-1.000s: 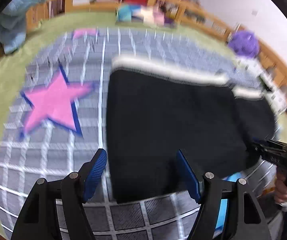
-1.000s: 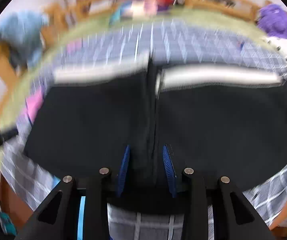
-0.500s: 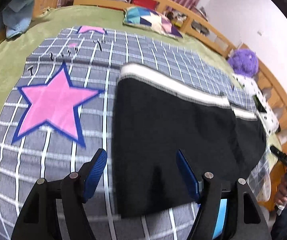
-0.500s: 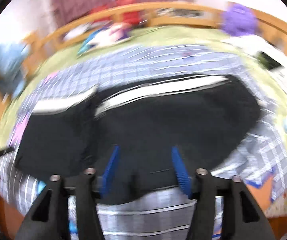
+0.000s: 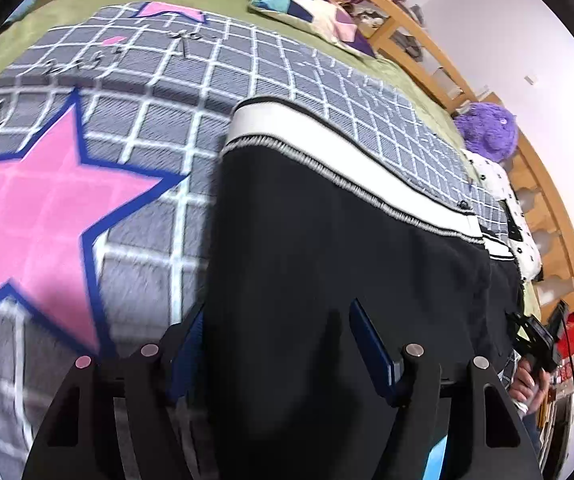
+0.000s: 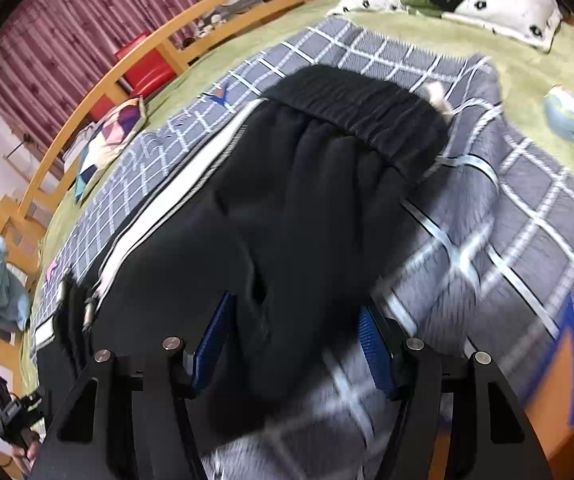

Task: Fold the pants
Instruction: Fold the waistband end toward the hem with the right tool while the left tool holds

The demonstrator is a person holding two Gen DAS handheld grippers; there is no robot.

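Note:
Black pants with a white side stripe lie folded lengthwise on a grey checked blanket. In the left wrist view my left gripper is open, its fingers straddling the near left edge of the pants. In the right wrist view the pants show their elastic waistband at the far end. My right gripper is open over the near edge of the cloth. Neither gripper holds cloth.
A pink star is on the blanket left of the pants. A patchwork cushion, a purple plush, a dotted white pillow, a pale blue toy and a wooden bed rail surround the area. The other gripper shows at right.
The right gripper has opened and swung right toward the waistband end. The left gripper has moved in lower and closer over the left edge of the pants.

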